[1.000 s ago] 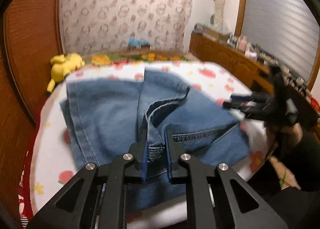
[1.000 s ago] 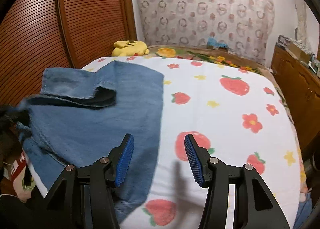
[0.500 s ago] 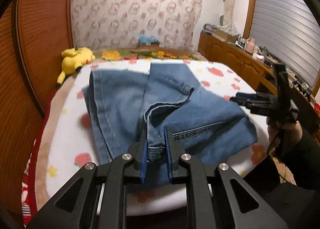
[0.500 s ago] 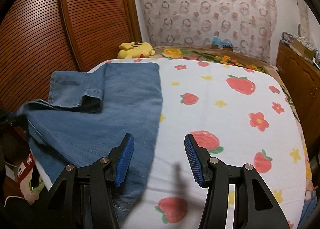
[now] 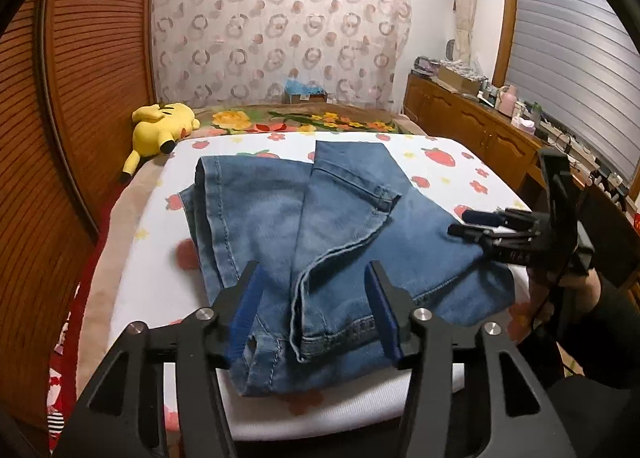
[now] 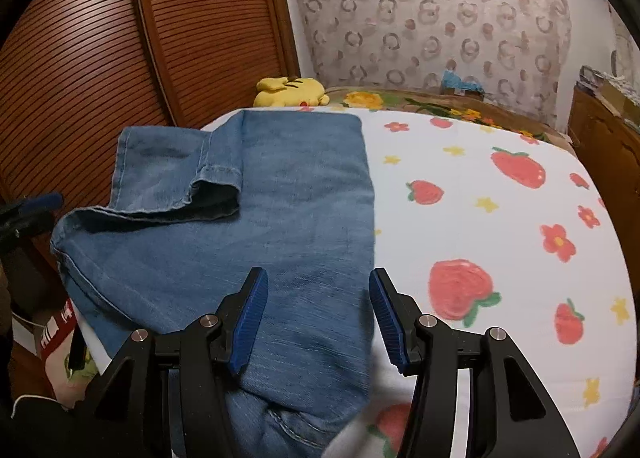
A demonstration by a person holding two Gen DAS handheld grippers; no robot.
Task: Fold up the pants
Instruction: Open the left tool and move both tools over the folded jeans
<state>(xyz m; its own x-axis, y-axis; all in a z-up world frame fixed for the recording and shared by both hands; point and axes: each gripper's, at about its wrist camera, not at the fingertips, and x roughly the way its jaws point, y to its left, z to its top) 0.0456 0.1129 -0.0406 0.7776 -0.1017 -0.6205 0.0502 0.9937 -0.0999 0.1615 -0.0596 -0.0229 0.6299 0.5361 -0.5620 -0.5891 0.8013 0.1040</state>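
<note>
Strawberry-and-flower sheets cover the bed [image 6: 500,217] in front of me, with a slatted wooden door at nine o'clock and a ring-patterned curtain at twelve. My blue jeans [image 5: 320,242] lie folded on the bed's near left part, waistband toward me and a hemmed leg end turned over on top. My left claw [image 5: 316,308] has just been opening; its jaws stand apart over the waistband, denim between them but not pinched. My right claw [image 6: 318,314] hangs half wide above the jeans' right edge, gripping nothing; in the left view it sits at three o'clock. At eleven o'clock a yellow plush toy [image 5: 162,125] lies by the bed's far end.
</note>
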